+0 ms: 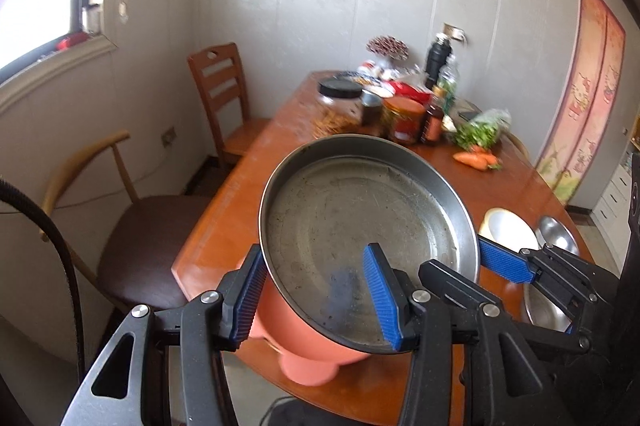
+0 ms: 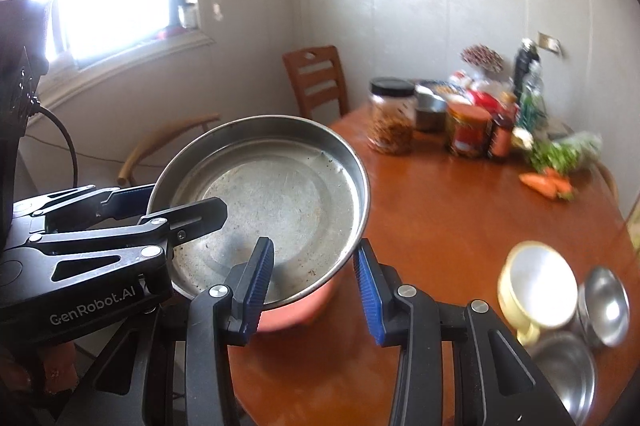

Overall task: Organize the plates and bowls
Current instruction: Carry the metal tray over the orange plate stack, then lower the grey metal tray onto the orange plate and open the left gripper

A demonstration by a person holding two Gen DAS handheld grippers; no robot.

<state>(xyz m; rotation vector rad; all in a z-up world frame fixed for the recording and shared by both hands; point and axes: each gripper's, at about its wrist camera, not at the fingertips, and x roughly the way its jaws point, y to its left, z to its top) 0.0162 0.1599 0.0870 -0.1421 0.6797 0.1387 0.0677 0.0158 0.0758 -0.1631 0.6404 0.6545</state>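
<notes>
Left gripper [image 1: 320, 300] pinching the near left rim of a steel-lined, salmon-coloured bowl [image 1: 360, 226]: one pad outside the wall, one inside. Bowl held tilted above the near left corner of the wooden table [image 2: 440, 210]. Right gripper [image 2: 316, 290] pinching the bowl's near right rim the same way. Further right, near the table's near right edge: a cream bowl [image 2: 538, 290] and steel bowls [image 2: 606, 306], just beside one another.
</notes>
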